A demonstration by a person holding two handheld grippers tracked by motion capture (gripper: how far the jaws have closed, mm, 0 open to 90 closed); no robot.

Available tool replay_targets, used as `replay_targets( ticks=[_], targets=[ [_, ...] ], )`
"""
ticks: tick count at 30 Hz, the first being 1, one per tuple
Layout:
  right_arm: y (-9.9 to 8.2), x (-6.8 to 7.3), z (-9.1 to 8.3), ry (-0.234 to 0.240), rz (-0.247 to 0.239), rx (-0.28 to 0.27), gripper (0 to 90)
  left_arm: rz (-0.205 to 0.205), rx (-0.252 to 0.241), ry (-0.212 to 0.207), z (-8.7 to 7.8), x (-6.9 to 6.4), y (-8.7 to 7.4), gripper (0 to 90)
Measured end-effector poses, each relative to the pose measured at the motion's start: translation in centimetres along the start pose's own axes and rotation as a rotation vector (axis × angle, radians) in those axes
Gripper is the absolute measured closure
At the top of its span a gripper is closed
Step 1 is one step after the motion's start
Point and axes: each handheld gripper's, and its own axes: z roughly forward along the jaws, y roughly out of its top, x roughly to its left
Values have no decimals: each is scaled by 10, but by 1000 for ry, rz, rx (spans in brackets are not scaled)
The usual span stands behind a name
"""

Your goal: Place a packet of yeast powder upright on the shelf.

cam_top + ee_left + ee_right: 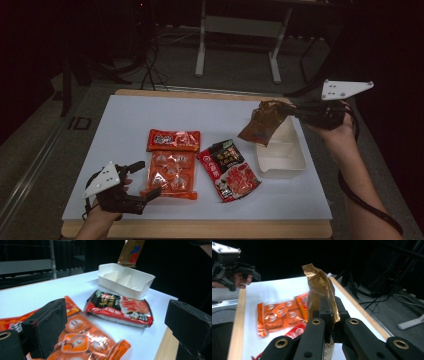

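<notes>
In the high view we see our right gripper (295, 111) pinching a brown packet (263, 122) by its upper end, so the packet hangs tilted, its lower end over the far left corner of the white box (281, 152). The box lies below and slightly near of the packet, its long axis running near to far. Our left gripper (142, 181) sits at the near left with jaws spread, just beside the orange packet (171, 165); the red and black packet (229, 170) lies between that one and the box.

In the left gripper view the jaws stand wide with nothing between them, the orange packet (82, 340) just ahead, and the brown packet (131, 252) hangs above the divided box (125, 280).

In the right gripper view the jaws press together on the brown packet (319, 290). We judge the right hand is the one placed to lower it in.
</notes>
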Motion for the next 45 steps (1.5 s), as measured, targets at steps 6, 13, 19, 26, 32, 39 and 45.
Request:
replay_targets(
  ticks=[6, 13, 19, 26, 32, 39, 45],
  targets=[
    [-2, -19, -7, -56, -13, -9, 896, 0, 3, 39, -9, 9, -15, 50],
    [-7, -43, -10, -122, -2, -10, 896, -28, 0, 72, -16, 14, -27, 50],
    [-16, -56, -9, -159, 2, -27, 896, -44, -10, 79, -19, 16, -31, 50],
    [-41, -77, -3, -214, 43, -11, 896, -58, -2, 79, -20, 16, -35, 50],
    [-52, -89, 0, -245, 64, 18, 896, -61, -7, 79, -21, 15, -34, 50],
    [-59, -98, 10, -274, 67, 38, 896, -62, -2, 70, -21, 13, -36, 50],
    [-63, -103, 20, -290, 42, 44, 895, -66, -6, 65, -22, 14, -36, 50]
  ],
)
